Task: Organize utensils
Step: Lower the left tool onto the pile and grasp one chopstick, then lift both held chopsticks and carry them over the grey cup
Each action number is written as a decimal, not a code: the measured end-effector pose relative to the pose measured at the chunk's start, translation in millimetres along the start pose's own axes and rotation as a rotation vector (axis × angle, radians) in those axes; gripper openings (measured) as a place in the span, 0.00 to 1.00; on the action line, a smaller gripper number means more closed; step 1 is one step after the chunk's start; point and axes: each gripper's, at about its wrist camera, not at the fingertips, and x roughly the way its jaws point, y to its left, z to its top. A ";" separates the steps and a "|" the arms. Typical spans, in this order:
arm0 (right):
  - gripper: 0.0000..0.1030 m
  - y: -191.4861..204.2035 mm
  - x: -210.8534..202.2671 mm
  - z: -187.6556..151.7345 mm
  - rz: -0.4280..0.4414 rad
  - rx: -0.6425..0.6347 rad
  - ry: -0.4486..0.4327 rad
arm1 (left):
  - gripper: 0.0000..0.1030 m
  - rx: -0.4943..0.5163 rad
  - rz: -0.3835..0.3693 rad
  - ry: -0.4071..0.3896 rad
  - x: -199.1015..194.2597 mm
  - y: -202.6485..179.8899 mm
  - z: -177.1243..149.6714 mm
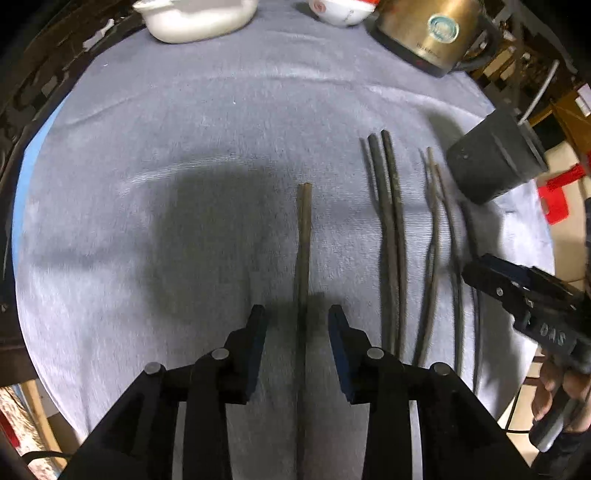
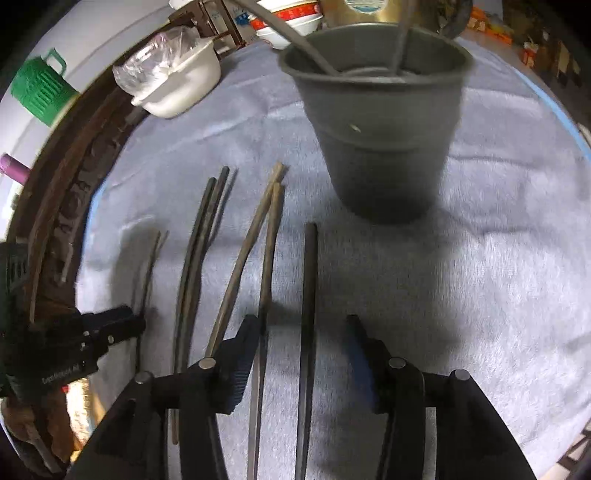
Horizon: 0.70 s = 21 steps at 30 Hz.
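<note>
Several chopsticks lie side by side on a grey cloth (image 1: 184, 129). My left gripper (image 1: 297, 326) is open, and a single brown chopstick (image 1: 303, 251) runs between its fingers without touching them. To its right lie a dark pair (image 1: 389, 221) and a thin brown pair (image 1: 436, 229). My right gripper (image 2: 301, 332) is open over a dark chopstick (image 2: 310, 288); a brown chopstick (image 2: 267, 258) runs close by its left finger (image 2: 243, 343). A grey cup (image 2: 376, 122) stands upright just beyond, with some sticks (image 2: 295, 40) inside. The right gripper (image 1: 476, 273) also shows in the left wrist view.
A white lidded dish (image 1: 195, 18), a red-and-white bowl (image 1: 340, 11) and a brass kettle (image 1: 428, 29) stand along the far side. A dark carved table rim (image 2: 66, 206) curves at the left, with a green basket (image 2: 40, 88) beyond it. A hand (image 1: 554, 387) grips the right tool.
</note>
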 end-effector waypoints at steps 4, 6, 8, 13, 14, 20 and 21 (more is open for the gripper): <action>0.15 8.1 3.7 5.5 -0.073 -0.056 0.026 | 0.05 0.022 0.013 0.026 1.7 -0.3 7.0; 0.09 6.7 4.8 8.6 -0.065 -0.062 0.043 | 0.05 0.023 -0.017 0.039 4.8 -0.3 10.3; 0.07 4.6 3.2 8.9 -0.062 -0.065 0.049 | 0.05 0.008 -0.069 0.051 5.6 4.5 14.9; 0.07 9.1 -37.3 -8.7 0.007 -0.040 -0.121 | 0.05 -0.043 -0.139 -0.098 -29.3 17.5 8.1; 0.07 9.5 -49.8 -12.1 0.012 -0.032 -0.170 | 0.05 -0.052 -0.122 -0.153 -41.9 18.9 5.3; 0.07 -3.9 -134.3 -34.7 -0.024 0.100 -0.608 | 0.05 -0.127 -0.122 -0.588 -118.2 26.5 -6.8; 0.07 -7.9 -146.3 -40.3 -0.038 0.126 -0.693 | 0.05 -0.128 -0.093 -0.644 -124.5 25.6 -10.3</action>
